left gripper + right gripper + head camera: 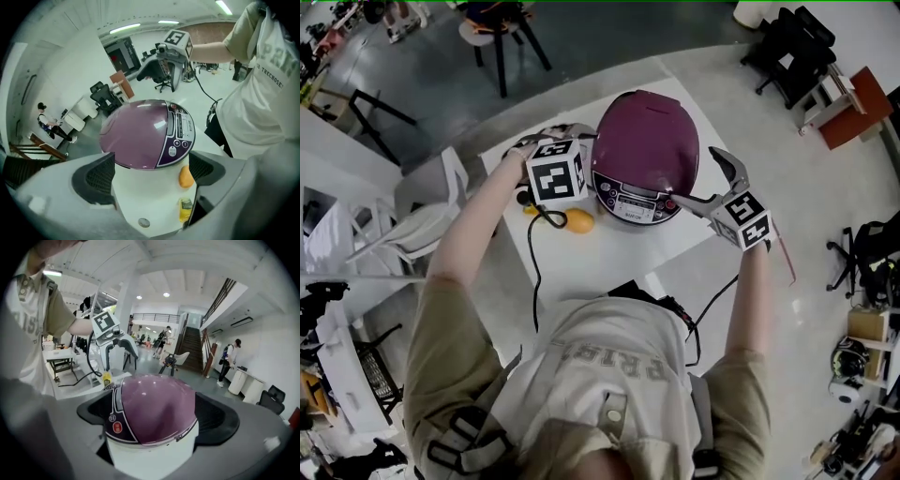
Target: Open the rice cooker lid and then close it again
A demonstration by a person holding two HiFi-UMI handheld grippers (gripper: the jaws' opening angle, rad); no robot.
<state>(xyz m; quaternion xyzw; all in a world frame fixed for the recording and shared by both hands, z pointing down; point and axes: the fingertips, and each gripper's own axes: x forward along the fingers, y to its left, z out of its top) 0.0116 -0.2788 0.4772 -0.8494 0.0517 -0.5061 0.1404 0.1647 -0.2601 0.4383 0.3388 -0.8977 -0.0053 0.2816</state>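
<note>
Rice cooker lid point(647, 141): glossy purple plastic w/ bright reflections; body point(150, 455) smooth white plastic. Table point(609, 248): smooth matt white top. Left gripper point(150, 173) shell: matt grey plastic; pads point(96, 176) black, rough mesh texture. Shirt point(609, 375): cloth.

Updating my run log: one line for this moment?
rice cooker lid closed | left gripper open, facing lid | right gripper open, lid between fingers | opening not started

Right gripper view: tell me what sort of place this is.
Probably a large open lab or workshop: a staircase to an upper level, a cluttered workbench, and an office chair.
</note>
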